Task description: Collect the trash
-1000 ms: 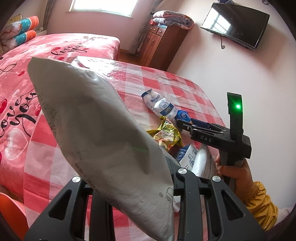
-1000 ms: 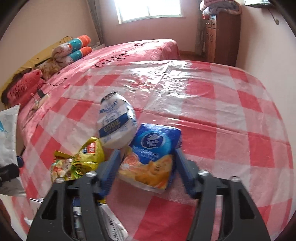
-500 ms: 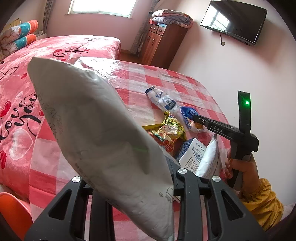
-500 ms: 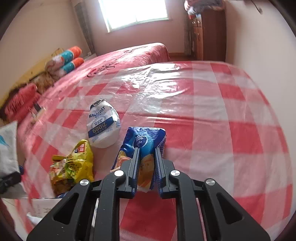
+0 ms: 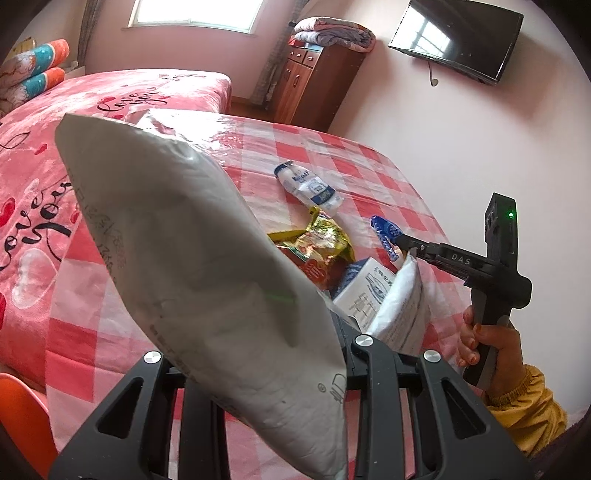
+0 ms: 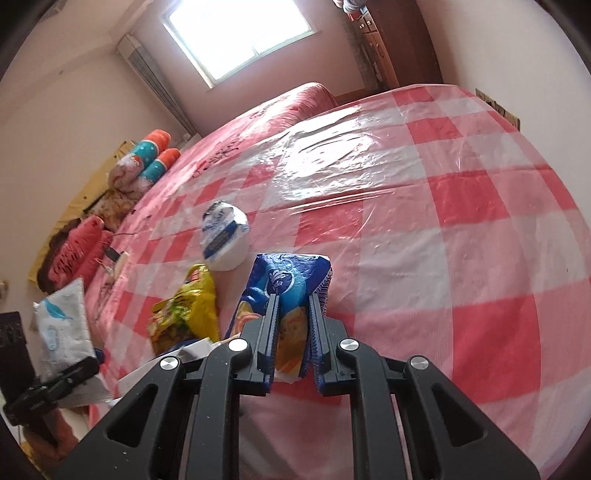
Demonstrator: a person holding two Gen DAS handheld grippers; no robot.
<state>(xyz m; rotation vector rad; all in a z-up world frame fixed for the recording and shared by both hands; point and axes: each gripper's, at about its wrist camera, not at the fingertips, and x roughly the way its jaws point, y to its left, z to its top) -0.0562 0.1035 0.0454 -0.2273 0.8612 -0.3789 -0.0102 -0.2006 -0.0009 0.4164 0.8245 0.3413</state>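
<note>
Two tools grip trash: right tool pinches a creased blue snack packet, left tool a white bag.

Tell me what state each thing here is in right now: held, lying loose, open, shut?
Right hand-held gripper: shut on the blue packet.
Blue packet: pinched, lifted off the tablecloth.
Left hand-held gripper: shut on the white bag.
White bag: held up, tilted.
Bottle: lying on its side, loose.
Yellow wrapper: crumpled, loose.
Carton: lying in the pile.
TV: off.
</note>
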